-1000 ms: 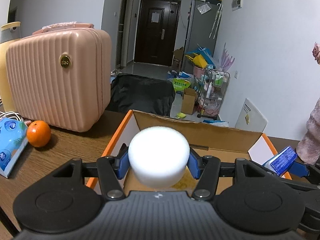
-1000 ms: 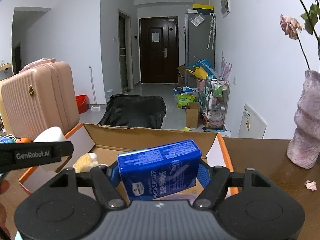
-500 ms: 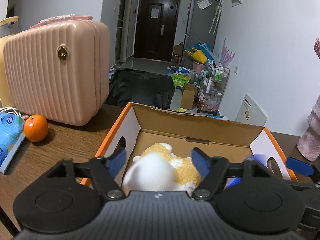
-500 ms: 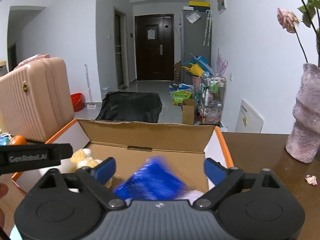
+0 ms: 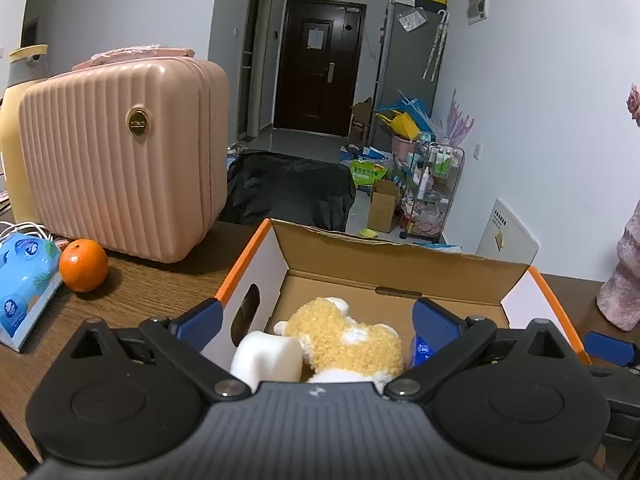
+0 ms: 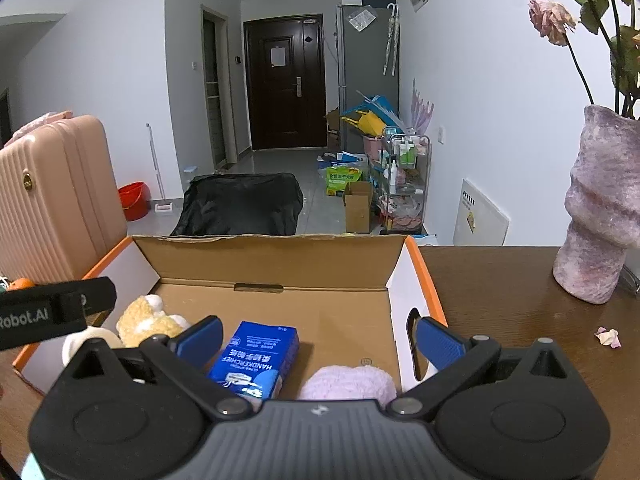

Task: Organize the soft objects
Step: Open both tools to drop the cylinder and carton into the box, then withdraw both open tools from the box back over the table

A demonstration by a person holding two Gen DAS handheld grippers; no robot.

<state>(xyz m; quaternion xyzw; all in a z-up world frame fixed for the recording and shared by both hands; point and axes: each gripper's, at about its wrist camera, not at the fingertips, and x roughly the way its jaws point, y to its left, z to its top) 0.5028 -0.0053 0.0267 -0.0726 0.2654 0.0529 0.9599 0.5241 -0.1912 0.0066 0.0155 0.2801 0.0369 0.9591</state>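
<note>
An open cardboard box (image 5: 400,256) with orange edges stands on the wooden table. My left gripper (image 5: 316,320) hangs over its left part, jaws opening wide, with nothing pressed between the pads. Below it a white foam puck (image 5: 266,356) lies in the box against a yellow plush toy (image 5: 344,340). My right gripper (image 6: 319,340) hovers over the same box (image 6: 280,260), jaws also opening and holding nothing. Under it a blue handkerchief pack (image 6: 260,354) lies on the box floor beside a pale pink fluffy ball (image 6: 348,382), partly hidden by the gripper body.
A pink ribbed suitcase (image 5: 120,152) stands left of the box, with an orange (image 5: 83,266) and a blue tissue pack (image 5: 24,288) in front of it. Right of the box are a mauve vase (image 6: 600,212) with a dried rose and a fallen petal (image 6: 608,336).
Both grippers have opened. The white foam puck dropped from the left jaws into the box beside the plush toy. The blue pack fell from the right jaws onto the box floor.
</note>
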